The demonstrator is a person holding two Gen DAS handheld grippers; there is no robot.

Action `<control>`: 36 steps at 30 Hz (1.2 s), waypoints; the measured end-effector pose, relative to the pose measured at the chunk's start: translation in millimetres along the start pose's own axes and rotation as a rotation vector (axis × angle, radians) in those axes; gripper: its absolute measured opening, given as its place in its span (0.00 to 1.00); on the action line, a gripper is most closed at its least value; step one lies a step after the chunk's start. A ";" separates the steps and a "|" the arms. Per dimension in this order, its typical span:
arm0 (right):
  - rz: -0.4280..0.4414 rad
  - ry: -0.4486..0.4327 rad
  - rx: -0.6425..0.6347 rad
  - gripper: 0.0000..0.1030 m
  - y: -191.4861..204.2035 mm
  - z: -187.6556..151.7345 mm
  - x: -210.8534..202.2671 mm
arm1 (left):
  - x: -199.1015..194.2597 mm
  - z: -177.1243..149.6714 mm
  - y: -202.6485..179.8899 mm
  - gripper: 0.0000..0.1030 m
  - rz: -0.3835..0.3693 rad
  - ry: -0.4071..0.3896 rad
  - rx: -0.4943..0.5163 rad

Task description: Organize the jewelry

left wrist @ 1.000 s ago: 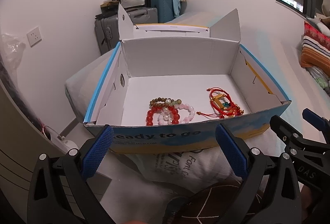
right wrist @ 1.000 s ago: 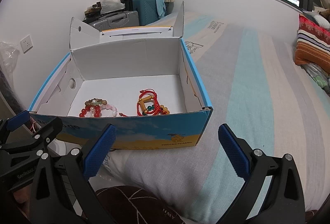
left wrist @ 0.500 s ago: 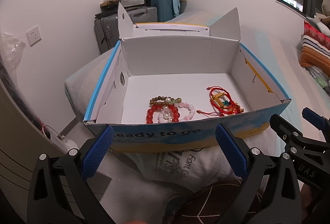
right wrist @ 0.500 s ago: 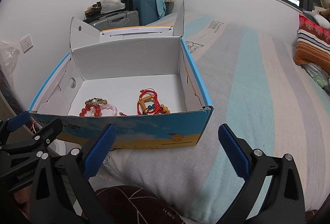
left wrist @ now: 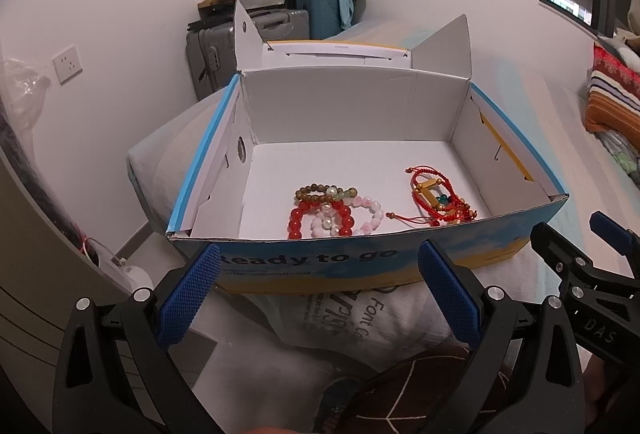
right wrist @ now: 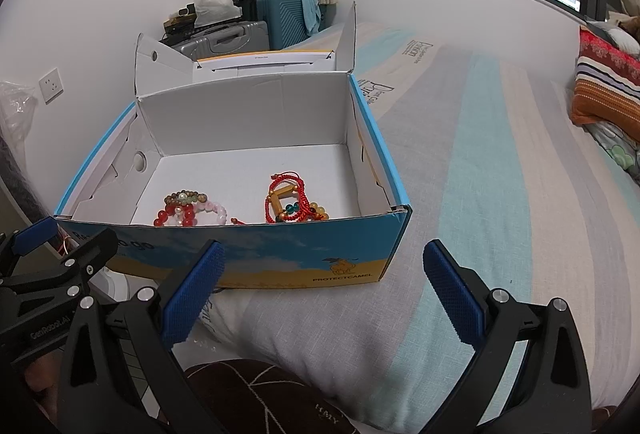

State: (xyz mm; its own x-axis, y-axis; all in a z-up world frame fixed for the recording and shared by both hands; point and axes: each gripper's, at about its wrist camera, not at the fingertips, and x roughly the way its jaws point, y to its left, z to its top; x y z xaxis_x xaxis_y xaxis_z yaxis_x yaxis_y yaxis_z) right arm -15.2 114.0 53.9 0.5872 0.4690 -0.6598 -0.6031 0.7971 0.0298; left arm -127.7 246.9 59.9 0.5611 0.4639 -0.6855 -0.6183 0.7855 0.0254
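An open blue and yellow cardboard box [left wrist: 312, 262] [right wrist: 280, 254] sits on the bed with its lid flaps up. Inside near the front wall lie bead bracelets [left wrist: 334, 212] [right wrist: 188, 210] in red, pink and brown, and to their right a tangle of red cord bracelets [left wrist: 438, 200] [right wrist: 294, 204] with amber and teal beads. My left gripper [left wrist: 318, 294] is open and empty, just in front of the box's front wall. My right gripper [right wrist: 320, 292] is open and empty, in front of the box's right front corner.
The box rests on a striped bedsheet [right wrist: 500, 194] over a printed pillow [left wrist: 360, 318]. Suitcases [left wrist: 256, 30] stand by the wall behind the box. A striped cushion [right wrist: 608, 90] lies at the far right. The bed's left edge drops beside the box.
Both grippers have drifted very slightly; the box and jewelry have not moved.
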 end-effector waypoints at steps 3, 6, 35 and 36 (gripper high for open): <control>0.000 0.000 0.003 0.93 -0.2 -0.3 0.4 | 0.8 1.0 1.7 0.95 -0.005 0.006 -0.003; -0.003 -0.001 0.002 0.93 0.1 -0.7 0.8 | 1.9 1.4 2.6 0.95 -0.014 0.011 -0.007; -0.005 -0.001 0.004 0.93 -0.7 0.6 0.9 | -2.7 3.1 -3.1 0.95 0.004 -0.003 0.015; -0.006 -0.002 0.005 0.93 -0.6 0.8 0.8 | -3.0 2.8 -3.8 0.95 0.007 -0.006 0.018</control>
State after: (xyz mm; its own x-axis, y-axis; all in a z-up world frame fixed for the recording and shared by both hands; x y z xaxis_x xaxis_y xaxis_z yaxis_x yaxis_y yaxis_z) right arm -13.9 114.2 54.0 0.5917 0.4649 -0.6586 -0.5970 0.8017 0.0296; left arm -125.6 243.7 63.8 0.5602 0.4717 -0.6809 -0.6124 0.7894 0.0430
